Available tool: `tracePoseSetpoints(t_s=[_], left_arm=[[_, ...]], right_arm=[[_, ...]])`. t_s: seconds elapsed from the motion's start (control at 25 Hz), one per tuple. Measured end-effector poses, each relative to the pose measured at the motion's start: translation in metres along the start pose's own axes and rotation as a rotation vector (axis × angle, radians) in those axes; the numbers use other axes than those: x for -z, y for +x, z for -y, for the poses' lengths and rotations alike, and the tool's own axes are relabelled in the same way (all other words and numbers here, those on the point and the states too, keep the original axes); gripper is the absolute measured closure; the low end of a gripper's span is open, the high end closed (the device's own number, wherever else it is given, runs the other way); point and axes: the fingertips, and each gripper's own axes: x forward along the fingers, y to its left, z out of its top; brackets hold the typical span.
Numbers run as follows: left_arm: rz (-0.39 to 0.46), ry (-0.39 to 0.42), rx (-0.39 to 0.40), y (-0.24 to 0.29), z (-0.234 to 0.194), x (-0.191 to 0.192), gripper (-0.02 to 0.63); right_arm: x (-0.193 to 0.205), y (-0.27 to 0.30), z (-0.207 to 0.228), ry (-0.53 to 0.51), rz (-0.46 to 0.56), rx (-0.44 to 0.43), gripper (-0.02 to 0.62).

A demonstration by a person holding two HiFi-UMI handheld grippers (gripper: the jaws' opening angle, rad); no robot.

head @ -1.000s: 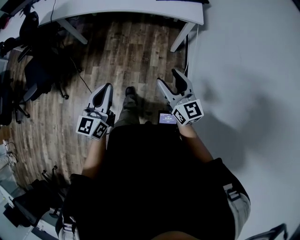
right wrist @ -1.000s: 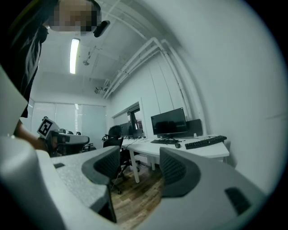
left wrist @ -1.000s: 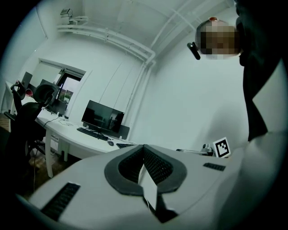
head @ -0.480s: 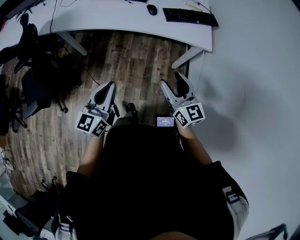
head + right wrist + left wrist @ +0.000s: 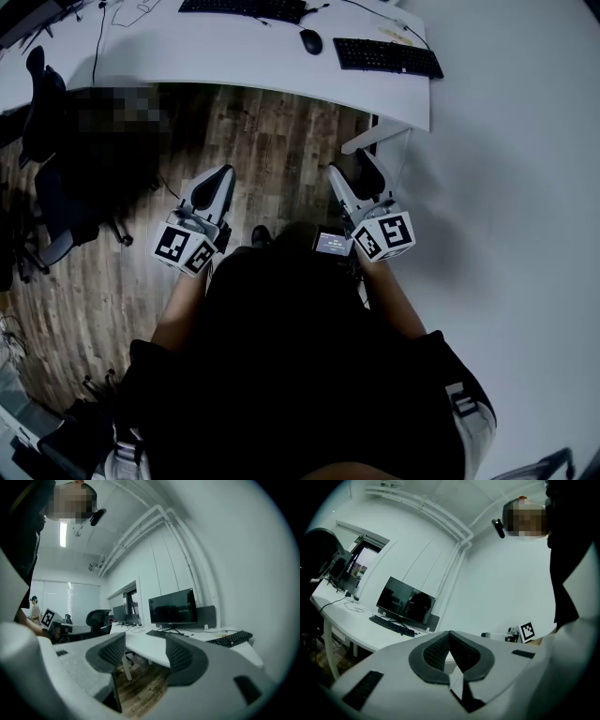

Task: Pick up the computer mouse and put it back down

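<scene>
The computer mouse [image 5: 311, 41] is seen between two keyboards [image 5: 388, 57] on the worktop [image 5: 234, 61], long axis set front to back, with the left gripper [image 5: 221, 174] clenched empty and the right gripper [image 5: 349, 165] released.

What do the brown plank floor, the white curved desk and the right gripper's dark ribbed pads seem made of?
Brown plank floor: wood or wood-look laminate, matt; grain and plank seams show.
White curved desk: probably laminated board, smooth; even, seamless top.
Dark ribbed pads: likely rubber or soft plastic, matt; fine ridges, no shine.
</scene>
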Motion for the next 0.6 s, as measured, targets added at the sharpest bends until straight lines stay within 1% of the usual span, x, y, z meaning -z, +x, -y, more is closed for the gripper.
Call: tracePoseSetpoints(t_s=[0.16,0.32,0.48,0.6], left_arm=[[-0.017,-0.016,0.019,0.018,-0.016,0.001,0.612],[-0.010,-0.016,0.022,0.039,-0.032,-0.004,0.612],[-0.005,-0.007,0.014,0.064,-0.059,-0.009,0.612],[-0.003,-0.014,0.001,0.083,-0.082,-0.013,0.612]], right_arm=[[-0.006,0.014,0.011,0.013,0.012,0.021,0.325],[0.000,0.033,0.021,0.037,0.000,0.019,0.325],[0.002,0.069,0.037,0.050,0.014,0.009,0.325],[-0.005,0.099,0.049,0.049,0.027,0.001,0.325]])
